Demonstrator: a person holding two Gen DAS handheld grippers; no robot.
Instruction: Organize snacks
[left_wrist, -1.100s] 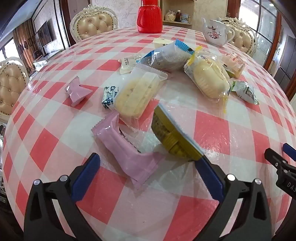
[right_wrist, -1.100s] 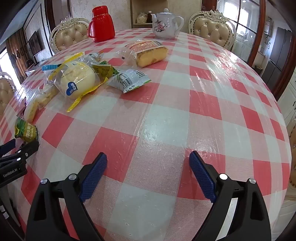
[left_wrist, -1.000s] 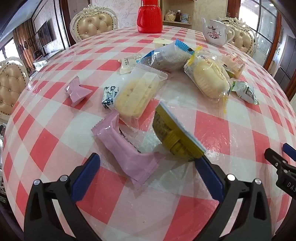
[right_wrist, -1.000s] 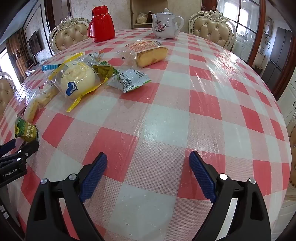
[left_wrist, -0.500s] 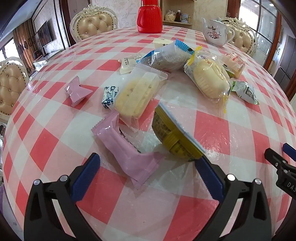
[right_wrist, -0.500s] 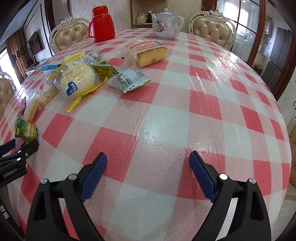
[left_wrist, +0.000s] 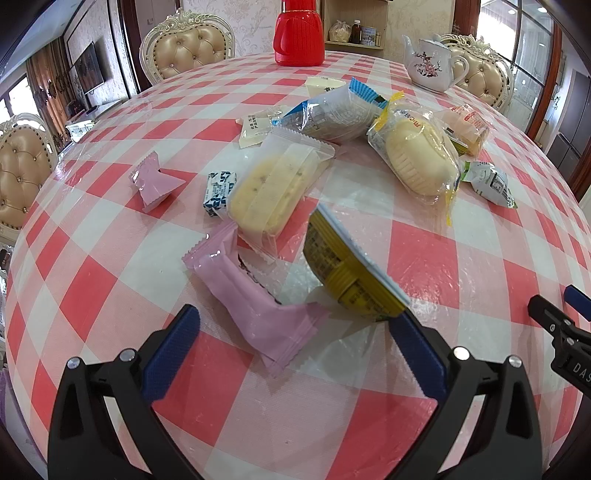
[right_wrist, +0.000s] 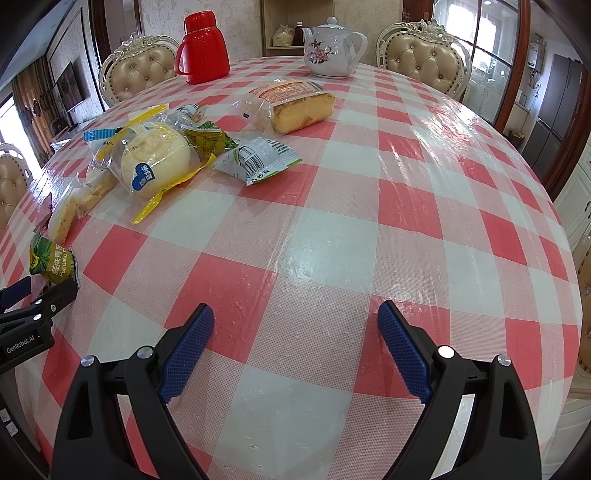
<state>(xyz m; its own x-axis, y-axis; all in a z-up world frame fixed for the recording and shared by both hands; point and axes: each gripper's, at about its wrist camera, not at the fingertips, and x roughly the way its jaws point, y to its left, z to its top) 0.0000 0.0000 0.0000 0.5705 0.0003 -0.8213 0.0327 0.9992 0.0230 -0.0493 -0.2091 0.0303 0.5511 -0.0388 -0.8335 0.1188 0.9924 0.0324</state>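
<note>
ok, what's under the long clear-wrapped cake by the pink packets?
The clear-wrapped cake lies with its near end over the top of the long pink packet. A small blue-white packet sits against its left side. Anything wholly beneath it is hidden; otherwise only tablecloth shows around it.

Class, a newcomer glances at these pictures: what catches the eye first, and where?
The red-and-white checked tablecloth fills both views. A heap of wrapped snacks lies left of centre, led by a round pale bun in clear wrap. At the far edge stand a red plastic jug and a white flowered teapot.
</note>
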